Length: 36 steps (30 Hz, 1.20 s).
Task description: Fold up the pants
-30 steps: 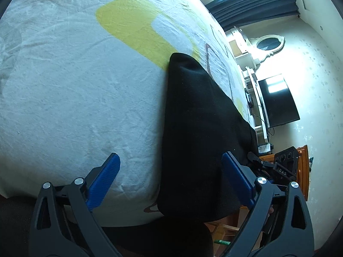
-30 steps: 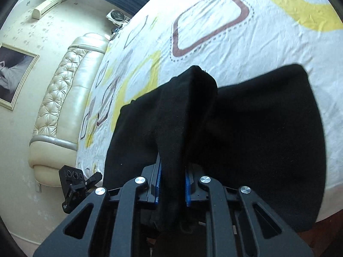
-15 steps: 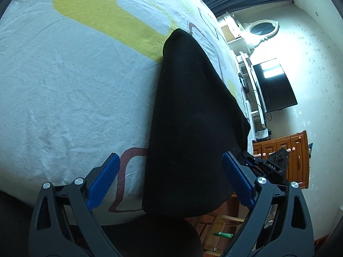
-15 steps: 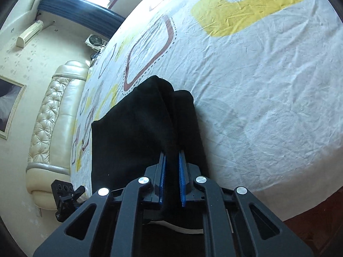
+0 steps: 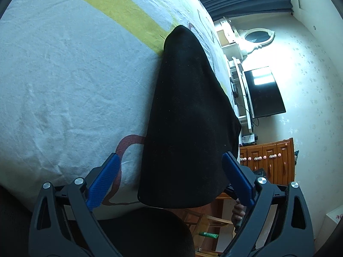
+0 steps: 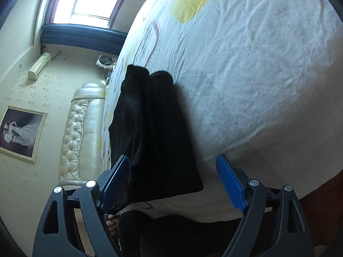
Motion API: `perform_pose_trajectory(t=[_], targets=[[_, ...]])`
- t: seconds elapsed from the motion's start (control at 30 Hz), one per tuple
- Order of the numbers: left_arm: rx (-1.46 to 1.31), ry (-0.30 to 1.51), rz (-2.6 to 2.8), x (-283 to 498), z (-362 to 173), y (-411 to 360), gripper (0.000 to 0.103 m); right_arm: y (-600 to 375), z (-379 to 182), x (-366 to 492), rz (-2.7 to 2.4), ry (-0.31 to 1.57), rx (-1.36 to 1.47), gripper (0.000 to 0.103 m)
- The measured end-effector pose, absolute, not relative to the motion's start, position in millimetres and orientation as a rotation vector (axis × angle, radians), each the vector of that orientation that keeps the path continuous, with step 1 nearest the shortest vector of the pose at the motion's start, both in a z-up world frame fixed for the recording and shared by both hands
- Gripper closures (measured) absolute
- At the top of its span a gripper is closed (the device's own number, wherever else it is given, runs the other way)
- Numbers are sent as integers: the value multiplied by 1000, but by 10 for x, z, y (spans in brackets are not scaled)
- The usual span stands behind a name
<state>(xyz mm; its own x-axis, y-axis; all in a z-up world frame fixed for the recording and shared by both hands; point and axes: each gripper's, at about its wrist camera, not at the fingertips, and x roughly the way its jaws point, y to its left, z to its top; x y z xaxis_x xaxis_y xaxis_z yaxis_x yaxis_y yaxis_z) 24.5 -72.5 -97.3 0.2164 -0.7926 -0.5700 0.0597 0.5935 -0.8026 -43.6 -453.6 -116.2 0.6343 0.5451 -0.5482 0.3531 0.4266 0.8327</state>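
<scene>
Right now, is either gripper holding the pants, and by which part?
Neither. The right gripper is opening, its pads clear of the pants. The left gripper stands open around them.

A bed (image 5: 64, 85) with a wrinkled white sheet printed in yellow and brown shapes carries folded black pants (image 5: 188, 128), which lie between and ahead of the left tongs (image 5: 169, 182).
</scene>
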Motion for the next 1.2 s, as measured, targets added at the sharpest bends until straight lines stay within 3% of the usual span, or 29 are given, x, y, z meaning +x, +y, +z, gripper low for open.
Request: perform_pose_trajectory(t=[0.27, 0.4, 0.73, 0.87, 1.13, 1.17, 1.2], targets=[[-796, 1223, -713, 215, -980, -754, 8, -4455, -1388, -471, 299, 828, 1266, 8], [-812, 1227, -742, 241, -990, -846, 8, -4522, -1543, -616, 346, 725, 1405, 8], [-738, 1220, -735, 212, -994, -1003, 8, -4357, -1408, -490, 247, 808, 1336, 4], [-753, 1224, -729, 237, -1025, -977, 8, -4440, -1515, -592, 159, 723, 1518, 4], [-750, 1216, -740, 238, -1031, -940, 8, -4273, -1291, -472, 140, 803, 1273, 5], [-745, 1208, -740, 235, -1032, -933, 9, -4301, -1312, -475, 152, 809, 1288, 6], [-736, 1202, -730, 227, -1031, -928, 19, -4335, -1342, -491, 160, 809, 1311, 6]])
